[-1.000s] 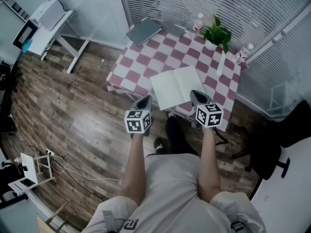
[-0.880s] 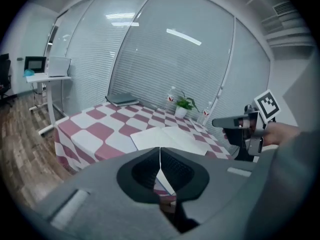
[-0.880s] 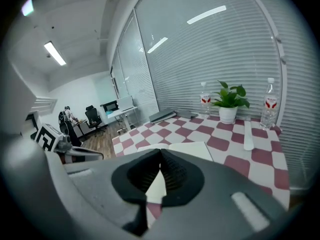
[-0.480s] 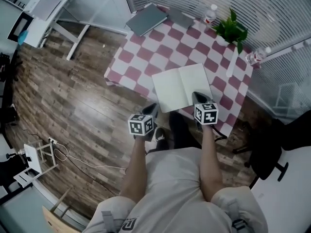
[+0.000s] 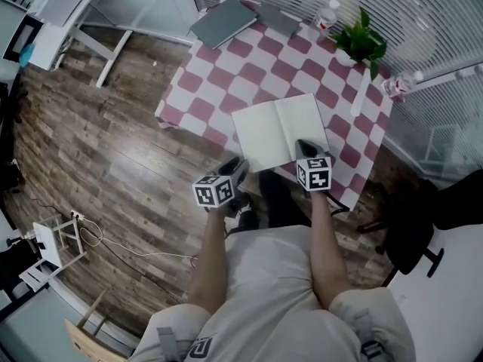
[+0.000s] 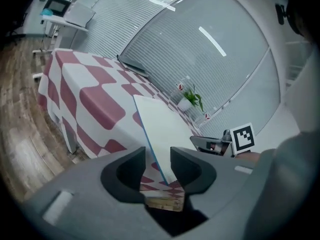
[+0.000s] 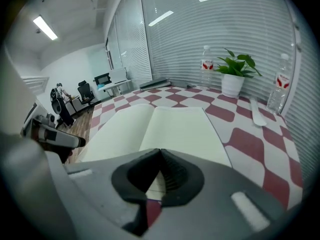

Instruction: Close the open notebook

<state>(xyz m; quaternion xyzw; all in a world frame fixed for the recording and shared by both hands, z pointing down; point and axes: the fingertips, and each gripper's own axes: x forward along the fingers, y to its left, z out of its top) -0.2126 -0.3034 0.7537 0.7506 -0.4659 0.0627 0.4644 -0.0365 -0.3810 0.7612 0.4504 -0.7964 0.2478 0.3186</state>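
Presently my left gripper (image 6: pixel 157 164) is opening astride the left edge of the open white paper notebook (image 6: pixel 161 125); my right gripper (image 7: pixel 159 168) is pinched together. A shallow bite could slip.

The left gripper (image 6: pixel 157 155) jaws are opening, the notebook (image 6: pixel 161 125) edge apparently between them.

Free: red-and-white checked counter (image 5: pixel 211 81), bare left of the open white notebook (image 5: pixel 281 130). Far edge obstructed: flat grey closed laptop (image 5: pixel 223 21), green potted plant (image 5: pixel 361 42), clear plastic water bottles (image 5: pixel 327 15).
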